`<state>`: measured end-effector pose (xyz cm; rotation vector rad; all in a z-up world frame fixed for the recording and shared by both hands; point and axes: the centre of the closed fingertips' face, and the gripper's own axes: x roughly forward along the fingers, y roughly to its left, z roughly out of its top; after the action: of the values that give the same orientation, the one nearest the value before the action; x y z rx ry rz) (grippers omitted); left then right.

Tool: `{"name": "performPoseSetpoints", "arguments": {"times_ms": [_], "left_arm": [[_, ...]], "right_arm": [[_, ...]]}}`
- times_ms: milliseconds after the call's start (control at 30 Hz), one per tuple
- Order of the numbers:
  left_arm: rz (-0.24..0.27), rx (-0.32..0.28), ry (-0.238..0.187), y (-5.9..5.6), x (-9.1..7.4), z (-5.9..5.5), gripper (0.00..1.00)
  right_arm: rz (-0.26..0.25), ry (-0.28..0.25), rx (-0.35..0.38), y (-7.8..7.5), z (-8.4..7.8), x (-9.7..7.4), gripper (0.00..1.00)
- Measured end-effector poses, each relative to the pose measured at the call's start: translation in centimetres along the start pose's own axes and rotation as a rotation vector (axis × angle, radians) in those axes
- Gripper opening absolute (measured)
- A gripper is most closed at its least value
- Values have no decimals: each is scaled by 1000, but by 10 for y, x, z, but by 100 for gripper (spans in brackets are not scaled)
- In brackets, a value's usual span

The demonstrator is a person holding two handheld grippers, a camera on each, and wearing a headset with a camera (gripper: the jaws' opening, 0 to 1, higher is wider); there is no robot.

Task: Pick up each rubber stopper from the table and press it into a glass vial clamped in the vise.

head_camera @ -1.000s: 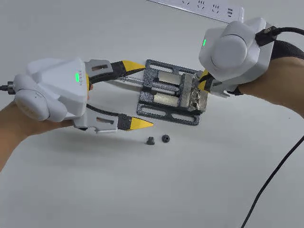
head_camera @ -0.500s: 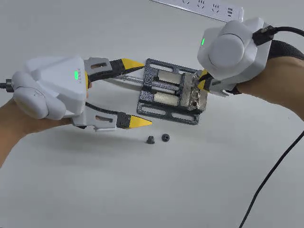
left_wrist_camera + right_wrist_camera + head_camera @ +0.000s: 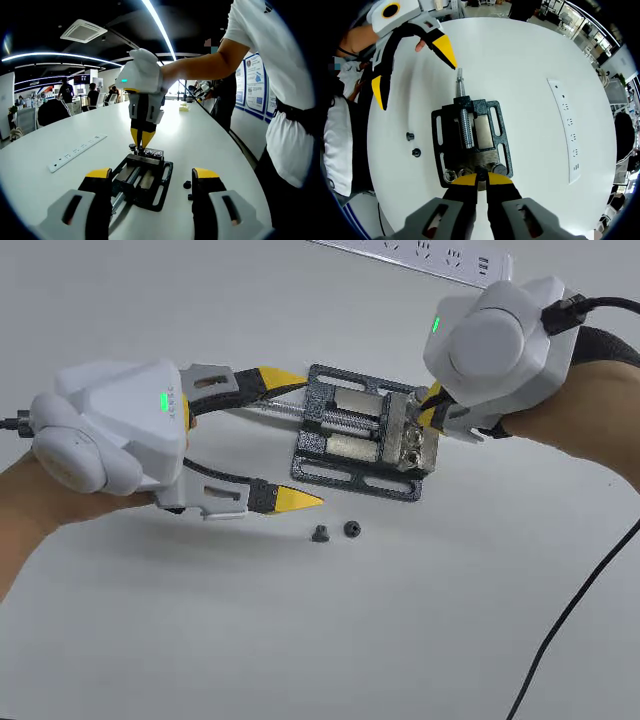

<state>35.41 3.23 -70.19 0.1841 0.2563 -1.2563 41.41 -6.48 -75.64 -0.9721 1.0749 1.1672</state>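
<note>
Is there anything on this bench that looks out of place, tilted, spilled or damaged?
Nothing stands out. The vise sits flat on the table, the vials stand upright, clamped in it, and two stoppers lie loose beside it. The right tongs are shut with their tips at the vials; the left tongs are open near the vise.

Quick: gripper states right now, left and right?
Left gripper: open and empty, jaws spread wide beside the vise.
Right gripper: closed on what looks like a rubber stopper, over the vise.
</note>
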Motion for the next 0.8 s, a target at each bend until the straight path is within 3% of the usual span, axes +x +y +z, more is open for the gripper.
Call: {"name": "performPoseSetpoints", "arguments": {"times_ms": [500, 800], "left_arm": [[-3, 8, 7, -7, -3, 2, 62], [2, 7, 11, -9, -6, 2, 62]], "right_arm": [[-12, -10, -4, 1, 0, -1, 6], [-3, -81, 41, 0, 0, -4, 6]]}}
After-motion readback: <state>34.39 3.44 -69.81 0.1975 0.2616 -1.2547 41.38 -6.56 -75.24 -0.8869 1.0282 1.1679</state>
